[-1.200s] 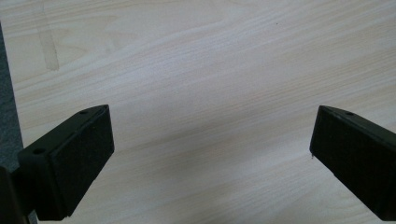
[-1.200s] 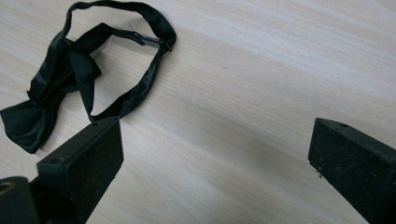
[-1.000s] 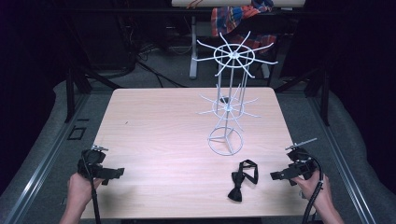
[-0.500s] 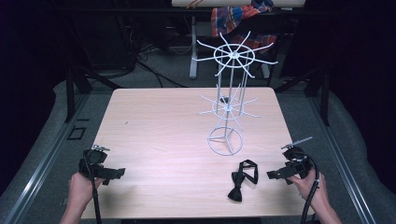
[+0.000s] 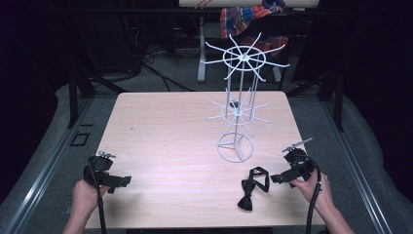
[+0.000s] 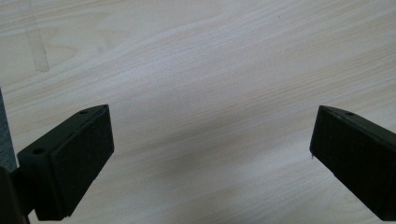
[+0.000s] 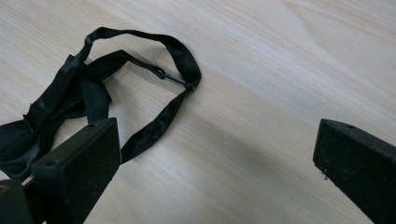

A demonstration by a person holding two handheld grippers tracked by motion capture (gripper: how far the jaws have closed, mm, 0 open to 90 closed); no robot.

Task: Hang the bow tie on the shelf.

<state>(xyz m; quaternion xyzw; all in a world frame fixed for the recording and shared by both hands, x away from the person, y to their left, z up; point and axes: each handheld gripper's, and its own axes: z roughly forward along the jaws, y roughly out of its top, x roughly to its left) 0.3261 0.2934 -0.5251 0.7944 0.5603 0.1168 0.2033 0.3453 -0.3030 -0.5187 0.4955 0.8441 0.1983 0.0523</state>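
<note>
Lying loose on the table (image 5: 170,126), a black bow tie (image 5: 252,186) is sitting just beside the right gripper (image 5: 275,179).

Both grippers are gaping wide and gripping nothing: the tie's strap is curling past the right one's left jaw, while the left gripper (image 5: 124,181) is hovering over bare wood, well apart. A white wire rack (image 5: 237,105) is standing beyond the tie.

Light wood-grain table (image 5: 160,131) on grey carpeted floor (image 5: 44,146). Dark, unlit surroundings; black cables (image 5: 160,73) trail across the floor beyond the table. A plaid cloth (image 5: 243,17) hangs from furniture behind.
</note>
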